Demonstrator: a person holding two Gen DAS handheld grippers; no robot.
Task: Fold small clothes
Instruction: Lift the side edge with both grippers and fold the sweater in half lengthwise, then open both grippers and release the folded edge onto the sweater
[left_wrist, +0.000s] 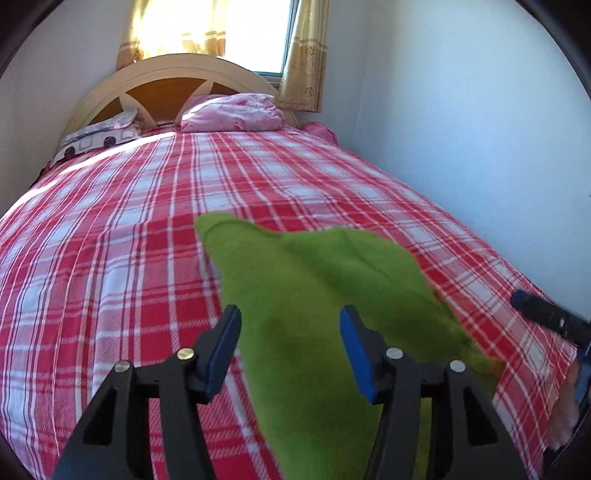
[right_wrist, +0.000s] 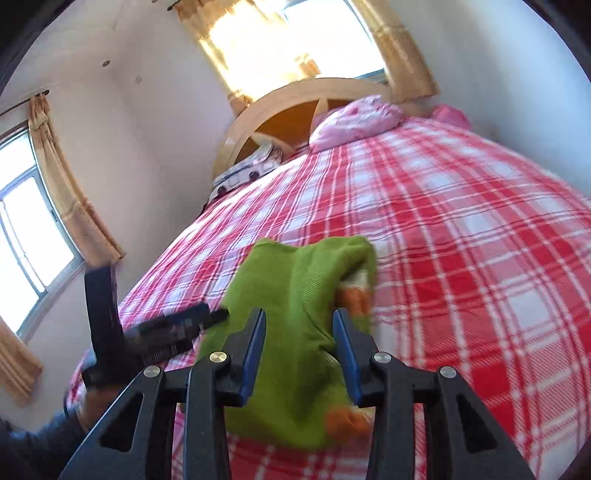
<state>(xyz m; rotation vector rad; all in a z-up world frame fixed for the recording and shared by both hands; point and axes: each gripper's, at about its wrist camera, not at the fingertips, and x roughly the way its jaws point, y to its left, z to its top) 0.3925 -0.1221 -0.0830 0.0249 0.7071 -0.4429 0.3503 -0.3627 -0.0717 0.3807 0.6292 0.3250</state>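
Jaws of both the left gripper (left_wrist: 290, 345) and right gripper (right_wrist: 299, 349) stand apart, pads clear of the green garment (left_wrist: 314, 295); flatten it on the bed (left_wrist: 110, 258) near the foot edge before creasing.

The green cloth (left_wrist: 314, 295) runs off the bottom edge in my left view, its near end hidden behind my left tool (left_wrist: 290, 350). My right tool (left_wrist: 546, 314) shows there only as a blurred tip at the right edge. Orange patches (right_wrist: 349, 421) on the cloth are too smeared to read.
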